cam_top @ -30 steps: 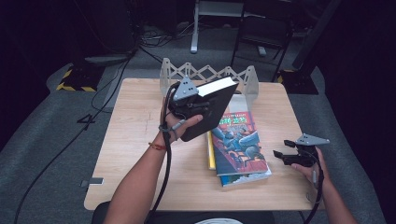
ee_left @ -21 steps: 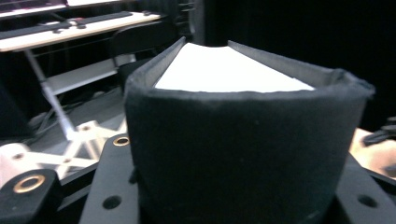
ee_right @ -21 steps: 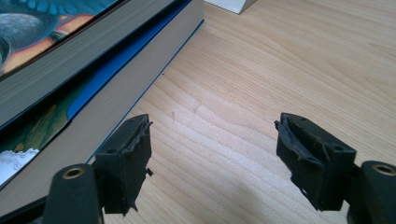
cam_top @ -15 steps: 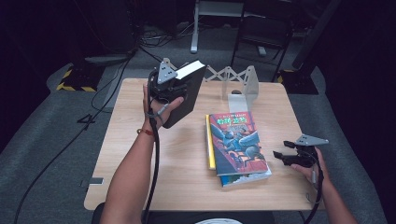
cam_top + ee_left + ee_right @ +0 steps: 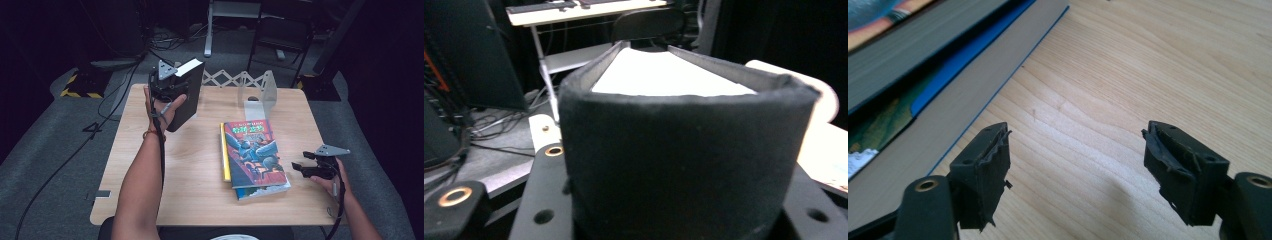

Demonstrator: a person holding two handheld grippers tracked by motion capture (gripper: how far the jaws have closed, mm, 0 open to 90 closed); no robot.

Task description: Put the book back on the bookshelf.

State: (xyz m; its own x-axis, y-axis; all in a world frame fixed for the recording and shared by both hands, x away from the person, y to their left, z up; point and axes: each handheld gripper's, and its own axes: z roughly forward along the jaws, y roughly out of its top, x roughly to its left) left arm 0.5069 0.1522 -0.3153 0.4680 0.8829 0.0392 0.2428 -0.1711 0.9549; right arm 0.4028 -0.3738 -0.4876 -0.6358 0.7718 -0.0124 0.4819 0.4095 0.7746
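The wooden table (image 5: 200, 165) spreads wide, with bare board along its left half and near edge. On the right half lies the stack of books (image 5: 254, 155), the colourful cover on top, a yellow one peeking out at its left and a blue one under its near corner. At the far edge stands the metal bookend rack (image 5: 260, 92), with a zigzag lattice running left from it, right behind the stack.

Up at the far left corner, the left gripper (image 5: 167, 82) carries the black book (image 5: 184, 97), upright, white pages facing up. The left gripper view sees what the high view cannot: the black spine (image 5: 684, 160) wedged between the jaws, the pages fanning away (image 5: 664, 75).

At the near right edge, the right gripper (image 5: 307, 167) sits just beside the stack, apart from it. Its own view shows the jaws (image 5: 1075, 170) wide, nothing between them, bare wood below, and the page edges of the stack (image 5: 923, 45) at upper left.
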